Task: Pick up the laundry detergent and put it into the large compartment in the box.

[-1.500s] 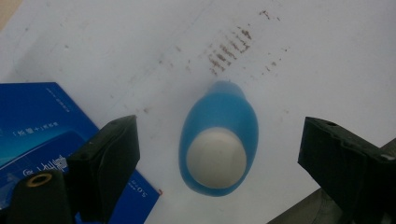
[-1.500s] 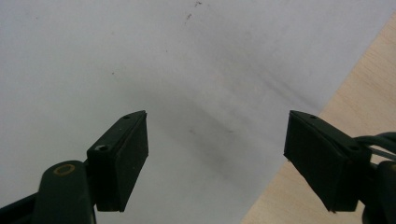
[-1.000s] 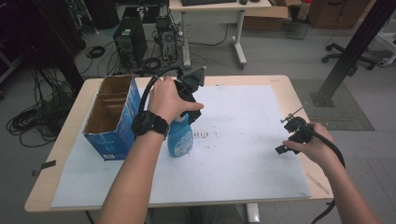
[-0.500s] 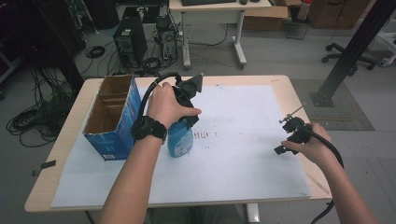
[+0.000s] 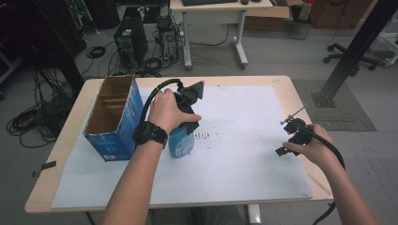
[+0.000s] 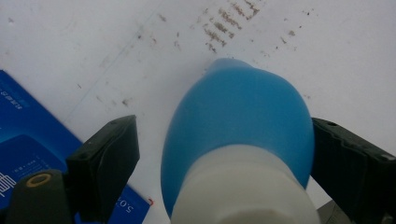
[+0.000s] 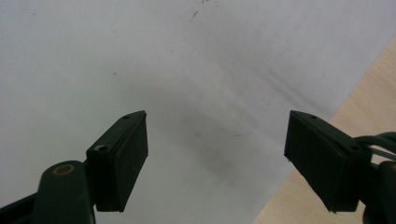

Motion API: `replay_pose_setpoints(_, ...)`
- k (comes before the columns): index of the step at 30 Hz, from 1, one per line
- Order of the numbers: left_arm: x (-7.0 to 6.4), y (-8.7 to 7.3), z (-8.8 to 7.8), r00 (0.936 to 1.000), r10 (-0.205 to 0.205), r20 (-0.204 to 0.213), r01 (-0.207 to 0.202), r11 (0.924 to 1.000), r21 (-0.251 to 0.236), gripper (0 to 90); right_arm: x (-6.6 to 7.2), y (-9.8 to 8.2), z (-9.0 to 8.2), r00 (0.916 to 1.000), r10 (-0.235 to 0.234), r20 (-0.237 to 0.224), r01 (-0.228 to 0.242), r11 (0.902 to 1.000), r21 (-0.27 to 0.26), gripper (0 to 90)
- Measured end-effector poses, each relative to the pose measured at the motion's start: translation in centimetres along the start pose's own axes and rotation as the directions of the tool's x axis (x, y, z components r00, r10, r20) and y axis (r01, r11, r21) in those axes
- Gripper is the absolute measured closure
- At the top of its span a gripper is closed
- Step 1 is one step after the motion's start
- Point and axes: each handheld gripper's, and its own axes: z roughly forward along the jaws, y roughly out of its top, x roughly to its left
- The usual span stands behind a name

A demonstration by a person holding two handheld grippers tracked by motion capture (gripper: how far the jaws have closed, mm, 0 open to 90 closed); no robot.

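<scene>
Now the left claw (image 6: pixel 219 154) straddles the blue bottle (image 6: pixel 238 135), not yet clamped; right claw (image 7: pixel 217 158) gapes empty over the counter (image 5: pixel 244 80).

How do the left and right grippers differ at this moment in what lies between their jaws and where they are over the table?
The left gripper has the blue bottle between its jaws, one jaw clear of it with a gap; the right gripper has bare white paper between its jaws. The left gripper sits beside the blue cardboard box on the table's left; the right gripper hovers near the paper's right edge. Both have black jaws standing apart.
</scene>
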Motion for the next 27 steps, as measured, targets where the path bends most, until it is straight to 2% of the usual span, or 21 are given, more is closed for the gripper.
replay_pose_setpoints(7,0.02,-0.09,0.64,0.9999,0.014,0.005,-0.014,0.9999,0.003,15.2,0.03,0.06,0.07,1.0000,-0.002,0.000,0.002,1.0000,0.003,21.5)
replay_pose_setpoints(16,0.14,-0.20,0.97,0.9994,0.022,0.025,-0.022,0.9998,0.003,26.8,0.07,0.09,0.07,1.0000,-0.001,0.000,0.001,1.0000,0.004,21.5)
replay_pose_setpoints(26,0.31,-0.24,0.96,0.9988,0.028,0.041,-0.028,0.9995,0.010,29.6,0.02,0.01,0.05,1.0000,-0.001,0.000,0.001,1.0000,0.005,21.5)
replay_pose_setpoints(27,0.31,-0.24,0.96,0.9988,0.028,0.041,-0.028,0.9995,0.010,36.0,0.02,0.01,0.05,1.0000,-0.001,0.000,0.001,1.0000,0.005,21.5)
